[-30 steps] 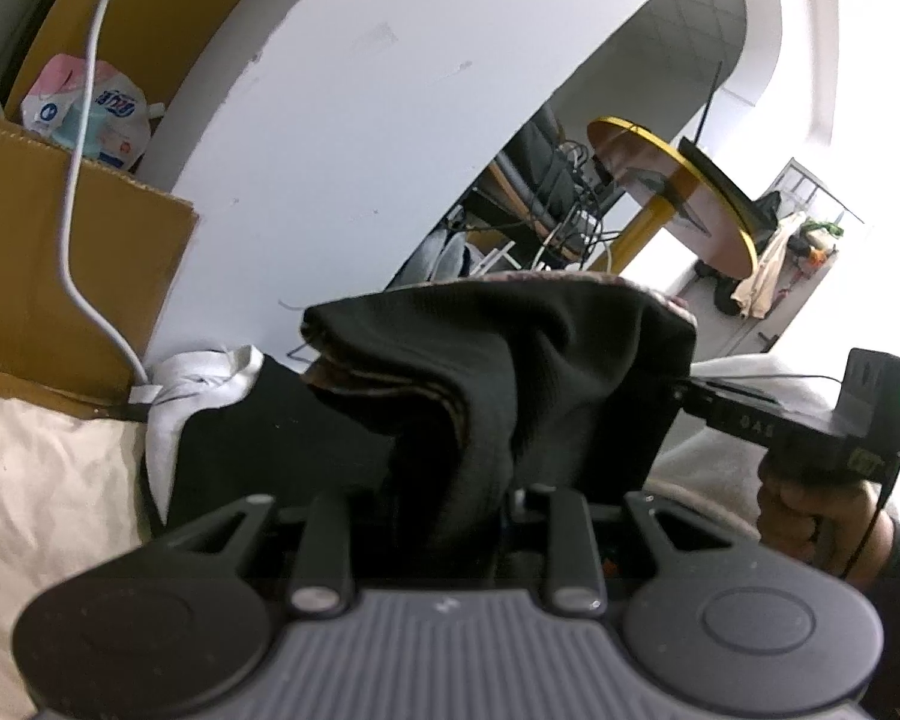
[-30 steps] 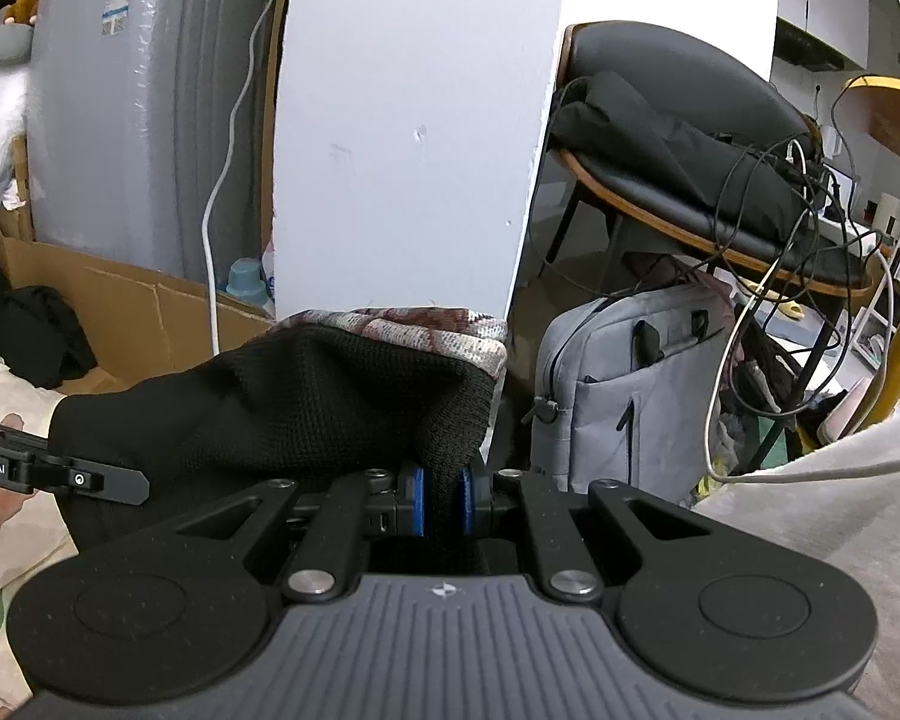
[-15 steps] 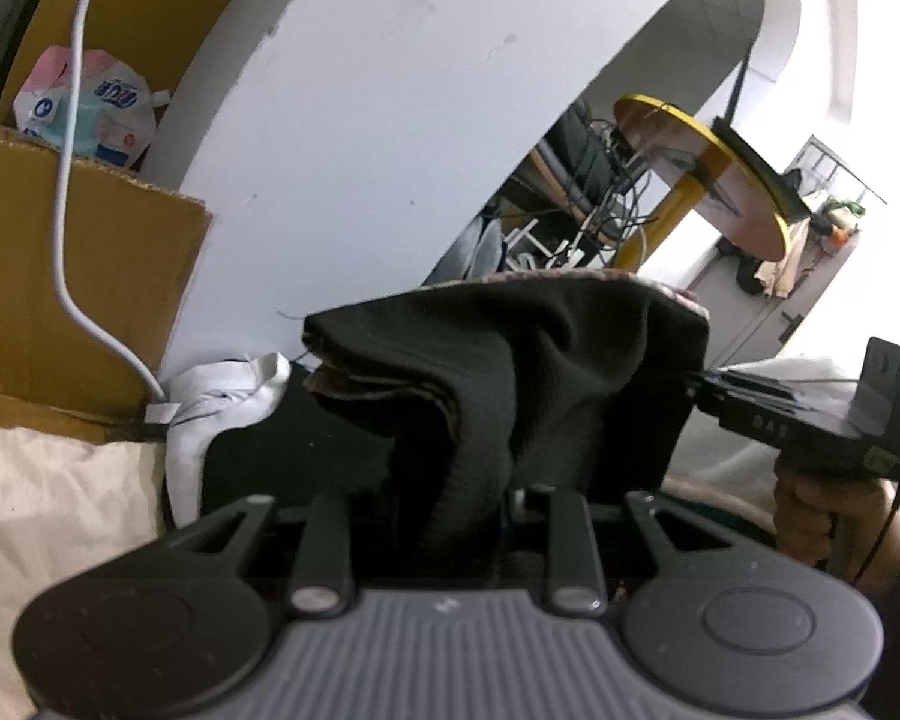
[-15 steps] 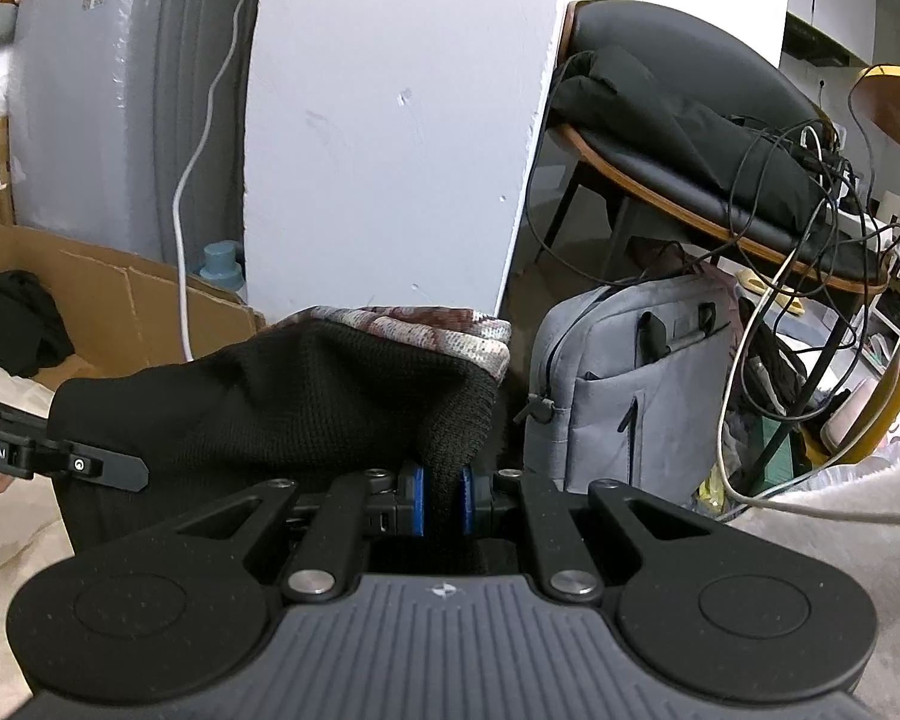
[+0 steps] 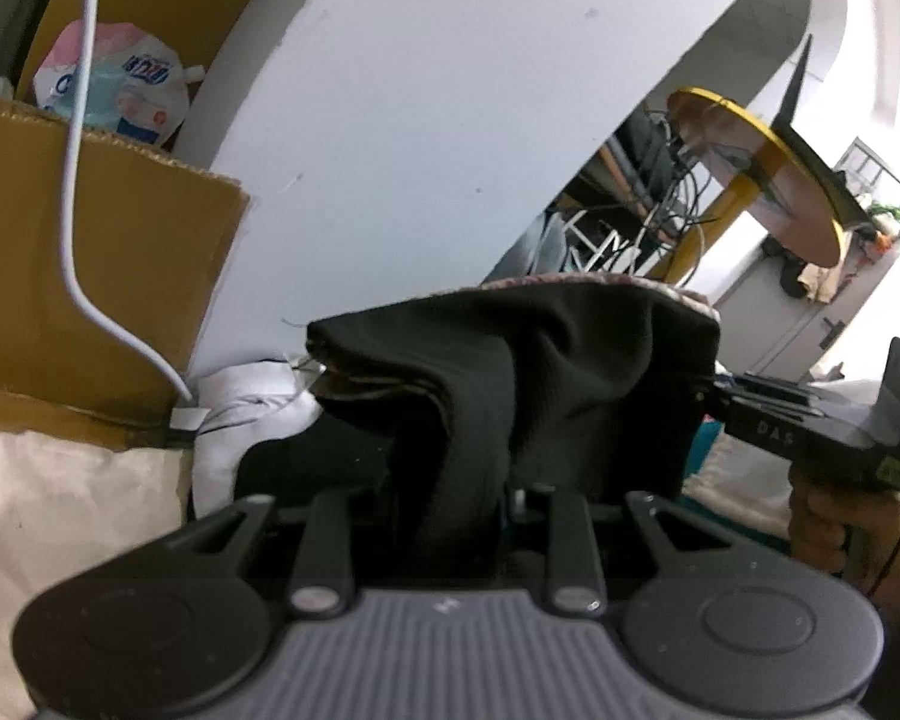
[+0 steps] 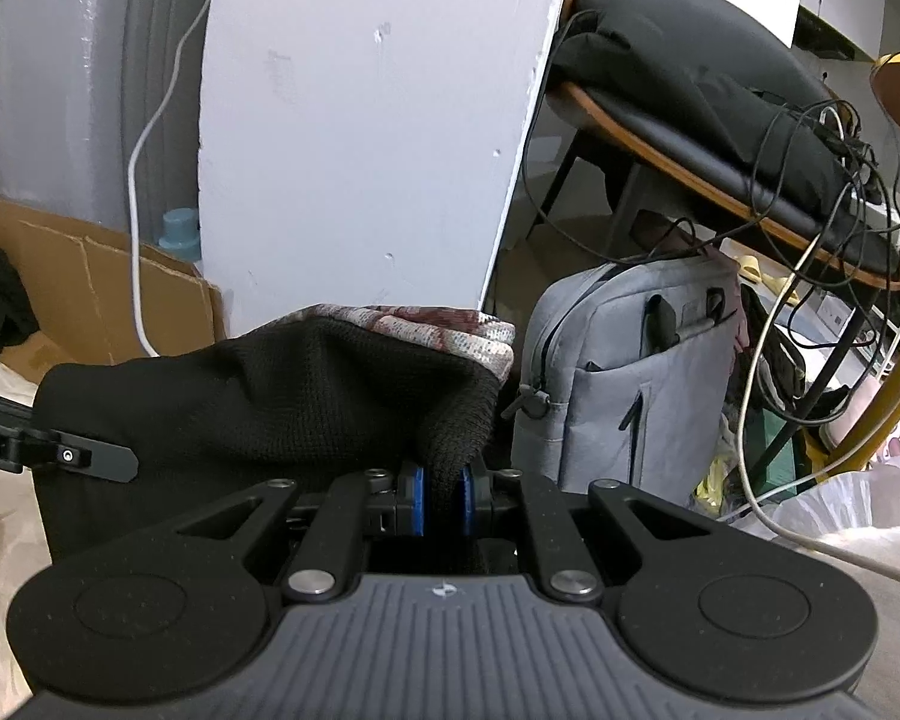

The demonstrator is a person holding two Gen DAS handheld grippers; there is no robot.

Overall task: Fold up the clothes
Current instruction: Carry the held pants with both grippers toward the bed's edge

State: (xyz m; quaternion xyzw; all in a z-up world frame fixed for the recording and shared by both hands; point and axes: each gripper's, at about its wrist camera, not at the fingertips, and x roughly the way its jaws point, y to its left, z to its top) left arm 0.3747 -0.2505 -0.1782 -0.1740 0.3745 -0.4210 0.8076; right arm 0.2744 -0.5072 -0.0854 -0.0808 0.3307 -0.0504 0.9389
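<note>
A black knit garment (image 5: 534,384) with a patterned reddish-grey edge hangs stretched between both grippers, held up in the air. My left gripper (image 5: 450,516) is shut on one end of it; the cloth hides the fingertips. My right gripper (image 6: 441,495) is shut on the other end (image 6: 306,384), with blue pads (image 6: 413,498) pinching the fabric. The right gripper also shows at the right of the left wrist view (image 5: 822,426); the left one at the left edge of the right wrist view (image 6: 54,453).
A white pillar (image 6: 360,138) stands straight ahead. A cardboard box (image 5: 84,252) with a white cable (image 5: 84,252) is at left. A grey laptop bag (image 6: 630,360), a chair with dark clothes (image 6: 720,120) and tangled cables are at right. Cream bedding (image 5: 60,510) lies below.
Both grippers have carried the garment closer to the pillar and a little leftward; the background has shifted right and grown. The grip on the cloth is unchanged.
</note>
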